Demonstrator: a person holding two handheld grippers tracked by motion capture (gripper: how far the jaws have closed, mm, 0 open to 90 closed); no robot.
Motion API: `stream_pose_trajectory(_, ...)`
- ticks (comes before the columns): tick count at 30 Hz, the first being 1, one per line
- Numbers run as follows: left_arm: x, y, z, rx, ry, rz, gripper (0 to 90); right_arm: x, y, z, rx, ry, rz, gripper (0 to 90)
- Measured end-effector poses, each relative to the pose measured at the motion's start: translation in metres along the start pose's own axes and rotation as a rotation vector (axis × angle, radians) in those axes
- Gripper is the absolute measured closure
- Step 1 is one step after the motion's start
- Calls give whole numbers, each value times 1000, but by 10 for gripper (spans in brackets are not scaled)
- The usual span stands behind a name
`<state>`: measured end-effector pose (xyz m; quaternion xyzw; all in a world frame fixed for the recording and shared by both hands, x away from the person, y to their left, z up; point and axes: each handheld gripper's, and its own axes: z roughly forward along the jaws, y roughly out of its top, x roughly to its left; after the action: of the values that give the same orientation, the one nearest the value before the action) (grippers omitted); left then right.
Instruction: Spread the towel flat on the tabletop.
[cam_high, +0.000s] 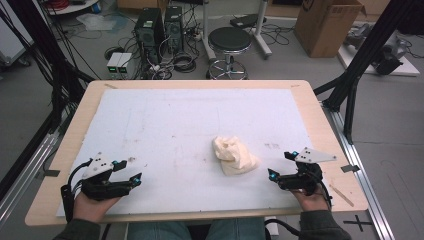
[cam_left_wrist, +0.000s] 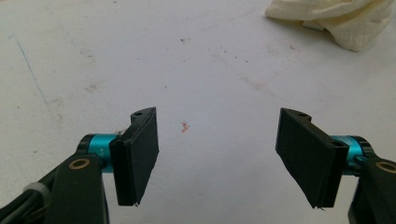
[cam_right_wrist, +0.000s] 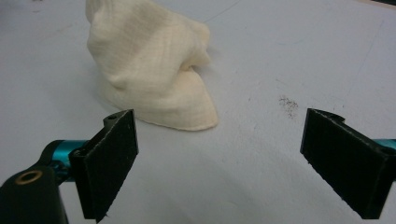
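From above I see the crumpled cloth near my right tool and well apart from my left tool, whose own view shows wide empty jaws, while the right's view has wide jaws facing the cloth, ready to reach.

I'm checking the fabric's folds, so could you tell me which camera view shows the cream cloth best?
The right gripper view: the cream cloth is close and whole, weave and folds clear. The high view shows it small on the white mat; the left gripper view catches one edge.
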<state>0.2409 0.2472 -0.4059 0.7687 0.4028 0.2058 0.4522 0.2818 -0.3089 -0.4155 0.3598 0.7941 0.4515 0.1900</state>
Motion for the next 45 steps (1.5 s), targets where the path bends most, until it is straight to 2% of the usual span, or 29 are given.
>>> stream_pose_trajectory(30, -2, 0, -2, -3, -10, 8, 305, 2, 0, -3, -18, 3, -12, 105)
stream_pose_trajectory(41, -1, -1, -3, -13, -1, -4, 305, 0, 6, 1, -21, 8, -18, 105)
stream_pose_trajectory(45, 0, -1, -3, -13, 1, -4, 305, 2, 10, 2, -17, 23, -9, 104)
